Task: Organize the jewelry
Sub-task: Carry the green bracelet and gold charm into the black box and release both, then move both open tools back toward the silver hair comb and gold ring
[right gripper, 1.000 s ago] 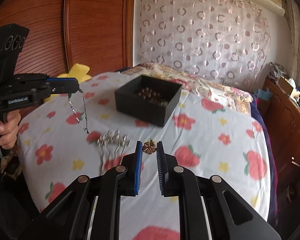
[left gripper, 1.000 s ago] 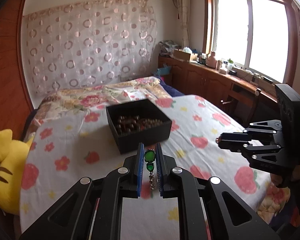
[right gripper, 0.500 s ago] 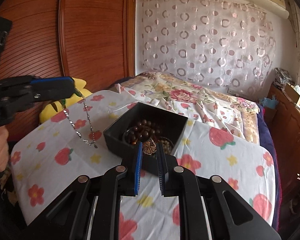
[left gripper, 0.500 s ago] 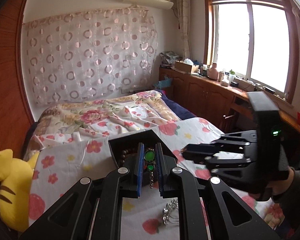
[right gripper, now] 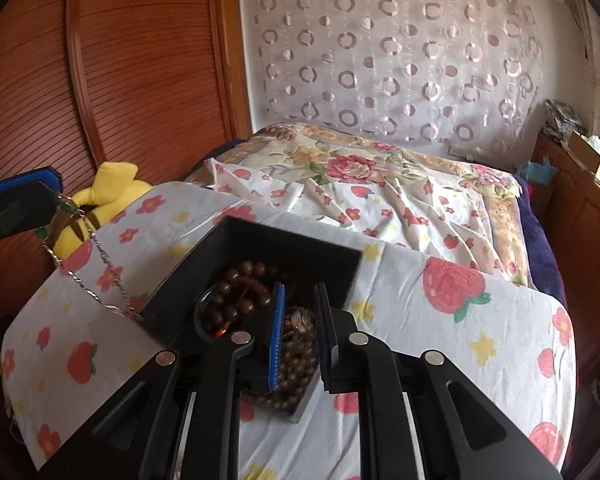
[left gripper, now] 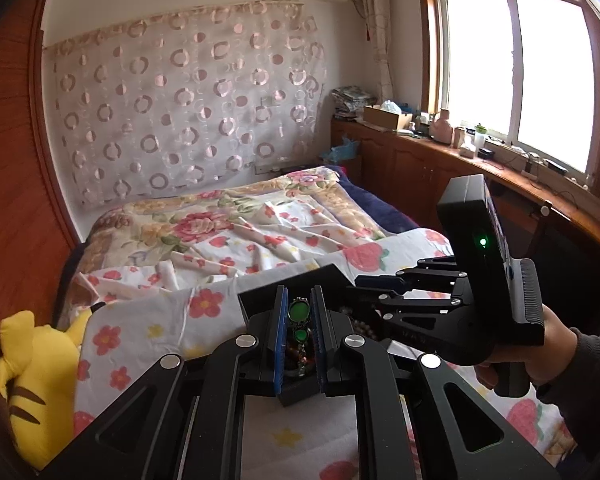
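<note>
Necklace [left gripper: 299,312] with green stones pinched between the left gripper [left gripper: 299,320] pads, silver chain [right gripper: 100,276] dangling down to the near corner of the black box [right gripper: 260,240]. Right gripper [right gripper: 299,332] parted now, small brooch [right gripper: 300,320] loose between its fingers, sitting on the brown beads [right gripper: 236,296] inside the box. Both held low over the box on the strawberry sheet [right gripper: 440,320], right hand [left gripper: 540,344] wrapped round its handle. Half a second back, fingers were clamped on the brooch, further out from the box. Yellow plush [left gripper: 32,368] off to the left.
</note>
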Available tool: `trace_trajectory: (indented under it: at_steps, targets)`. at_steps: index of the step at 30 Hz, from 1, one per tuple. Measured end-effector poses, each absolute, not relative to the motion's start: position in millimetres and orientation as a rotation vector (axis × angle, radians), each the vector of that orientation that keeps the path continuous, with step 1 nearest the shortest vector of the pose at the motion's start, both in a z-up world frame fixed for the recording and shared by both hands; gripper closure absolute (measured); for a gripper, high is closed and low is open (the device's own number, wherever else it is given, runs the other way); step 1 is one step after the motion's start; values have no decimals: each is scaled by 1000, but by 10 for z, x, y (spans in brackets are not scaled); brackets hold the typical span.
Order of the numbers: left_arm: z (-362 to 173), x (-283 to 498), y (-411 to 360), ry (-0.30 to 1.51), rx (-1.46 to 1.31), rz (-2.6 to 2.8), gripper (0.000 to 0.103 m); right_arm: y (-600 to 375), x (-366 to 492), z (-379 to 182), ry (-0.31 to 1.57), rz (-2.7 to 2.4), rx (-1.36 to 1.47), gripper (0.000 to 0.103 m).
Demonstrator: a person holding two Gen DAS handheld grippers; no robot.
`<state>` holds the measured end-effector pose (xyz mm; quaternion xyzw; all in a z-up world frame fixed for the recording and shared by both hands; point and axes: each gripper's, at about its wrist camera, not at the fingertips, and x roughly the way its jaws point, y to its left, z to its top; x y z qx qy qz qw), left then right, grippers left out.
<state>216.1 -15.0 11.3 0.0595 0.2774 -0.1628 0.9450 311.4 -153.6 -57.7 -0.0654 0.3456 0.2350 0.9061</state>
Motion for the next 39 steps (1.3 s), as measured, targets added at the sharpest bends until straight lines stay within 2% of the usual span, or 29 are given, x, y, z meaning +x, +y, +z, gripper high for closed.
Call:
trace_trajectory:
  at_steps: [25,29,31,36,39]
  targets:
    - [-212,2798,-333,650,114,-281,91,-1989,2602,-335,655,487,-101,86]
    - [-237,2701,-344,640,120,-288,68,-2000,2450,-354,655,502,-100,86]
    - [-260,2618,-347,632,128,-293,61,-2019,2327,-387,655,513,-99,86]
    - [-352,2266,-288,614,124,-311,32,-2045,1992,-503,670,528,-106,86]
    - [-450,2021,-211,614,107,-312,20,-2075,1766,-589,677,548,-106,86]
